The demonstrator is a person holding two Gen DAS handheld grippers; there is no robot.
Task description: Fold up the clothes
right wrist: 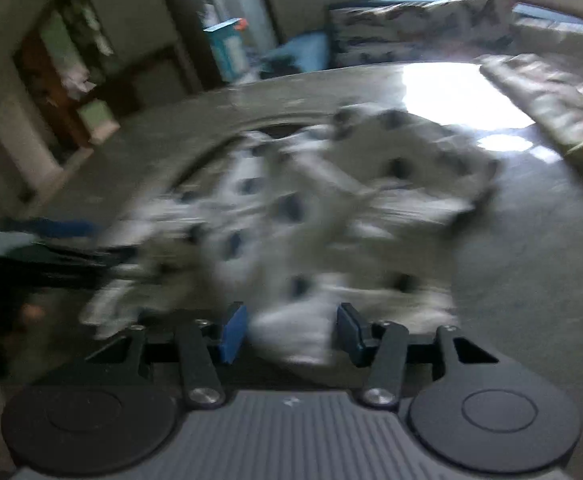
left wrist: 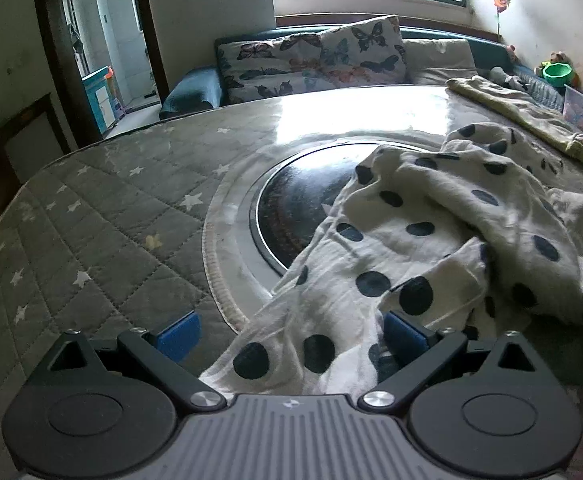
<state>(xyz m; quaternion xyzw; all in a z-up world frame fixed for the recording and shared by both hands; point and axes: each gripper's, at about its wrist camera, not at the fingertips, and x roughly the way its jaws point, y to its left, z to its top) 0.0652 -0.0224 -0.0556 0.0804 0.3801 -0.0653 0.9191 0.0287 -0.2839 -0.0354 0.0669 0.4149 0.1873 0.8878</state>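
Observation:
A crumpled white garment with dark polka dots (left wrist: 431, 232) lies on the round table, partly over its dark centre disc (left wrist: 299, 204). My left gripper (left wrist: 291, 338) is wide open, and a strip of the garment runs between its blue pads (left wrist: 179, 336) untouched by them. In the blurred right wrist view the same garment (right wrist: 311, 216) fills the middle. My right gripper (right wrist: 291, 332) is open with a fold of white cloth lying between its fingers. The left gripper shows as a blue smear at the left edge (right wrist: 51, 228).
The table wears a grey quilted star-print cover (left wrist: 103, 216) under clear plastic. A pale yellow garment (left wrist: 531, 116) lies at the far right. Behind stand a blue sofa with butterfly cushions (left wrist: 311, 60), a doorway (left wrist: 103, 40), and toys in the right corner (left wrist: 557, 72).

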